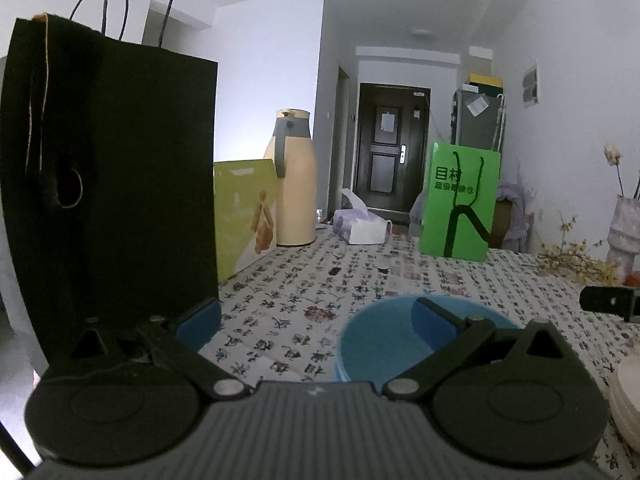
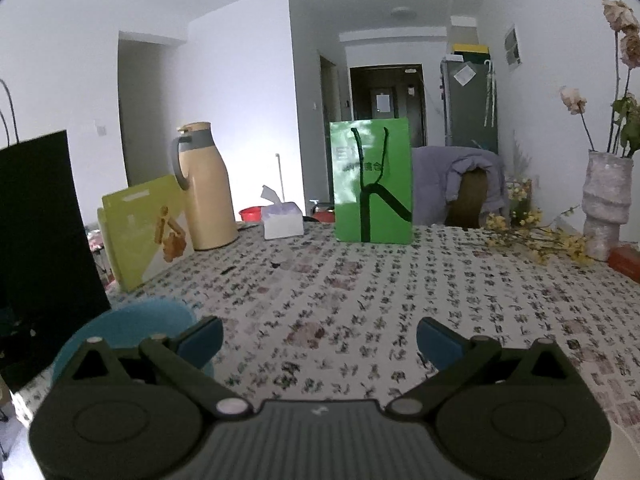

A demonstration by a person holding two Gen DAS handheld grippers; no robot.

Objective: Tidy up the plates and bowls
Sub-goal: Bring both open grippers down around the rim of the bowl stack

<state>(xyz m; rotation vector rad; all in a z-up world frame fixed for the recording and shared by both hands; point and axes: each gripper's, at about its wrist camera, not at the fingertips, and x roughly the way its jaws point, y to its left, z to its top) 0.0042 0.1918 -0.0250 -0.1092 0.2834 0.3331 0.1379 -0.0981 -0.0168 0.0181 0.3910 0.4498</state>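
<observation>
A blue bowl (image 1: 384,340) is seen on the table (image 2: 400,280), near its left edge, just beside a black bag (image 1: 108,184). White plates (image 1: 626,404) are stacked at the near right. Both the left gripper (image 1: 318,320) and the right gripper (image 2: 320,340) are held wide, with nothing gripped. A green bag (image 2: 374,180) and a flask (image 2: 204,188) are stood by the far edge.

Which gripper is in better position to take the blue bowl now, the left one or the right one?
Probably the left gripper: open, its right finger already over the blue bowl. The right gripper, also open, faces bare tablecloth.
</observation>
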